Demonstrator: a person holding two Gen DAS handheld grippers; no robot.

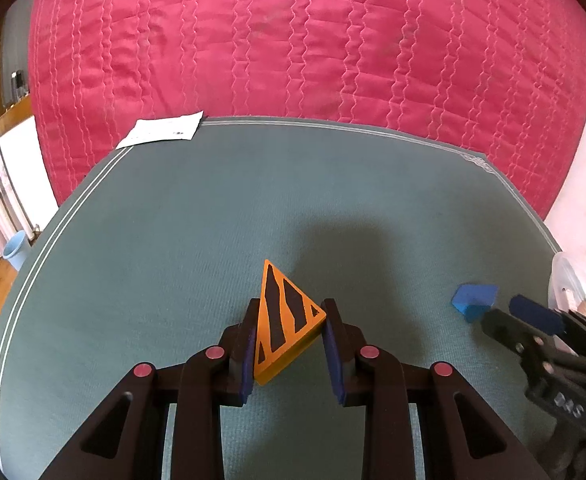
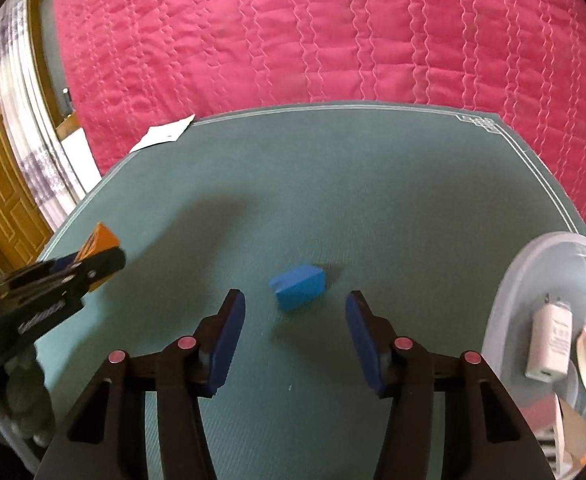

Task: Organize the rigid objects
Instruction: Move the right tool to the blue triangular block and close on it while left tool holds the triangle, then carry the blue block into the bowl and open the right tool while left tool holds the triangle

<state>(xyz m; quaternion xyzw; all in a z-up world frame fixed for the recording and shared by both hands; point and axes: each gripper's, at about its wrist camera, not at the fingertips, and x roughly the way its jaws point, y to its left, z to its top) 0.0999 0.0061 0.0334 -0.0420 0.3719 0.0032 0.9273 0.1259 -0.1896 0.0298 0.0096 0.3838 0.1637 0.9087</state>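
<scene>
An orange triangular block with black stripes [image 1: 285, 320] sits between the fingers of my left gripper [image 1: 291, 312] on the green mat [image 1: 173, 240]. The fingers touch or nearly touch its sides. It also shows in the right wrist view [image 2: 103, 240], behind the left gripper [image 2: 89, 266]. A blue block [image 2: 299, 286] lies on the mat just ahead of my right gripper [image 2: 295, 310], which is open and empty. The blue block [image 1: 473, 300] and the right gripper [image 1: 505, 312] also show at the right of the left wrist view.
The mat lies on a pink quilted bedspread [image 1: 293, 40]. A white paper [image 1: 161, 130] lies at the mat's far left corner. A clear plastic tub [image 2: 533, 280] holding a white device [image 2: 549, 340] and other items stands at the right edge.
</scene>
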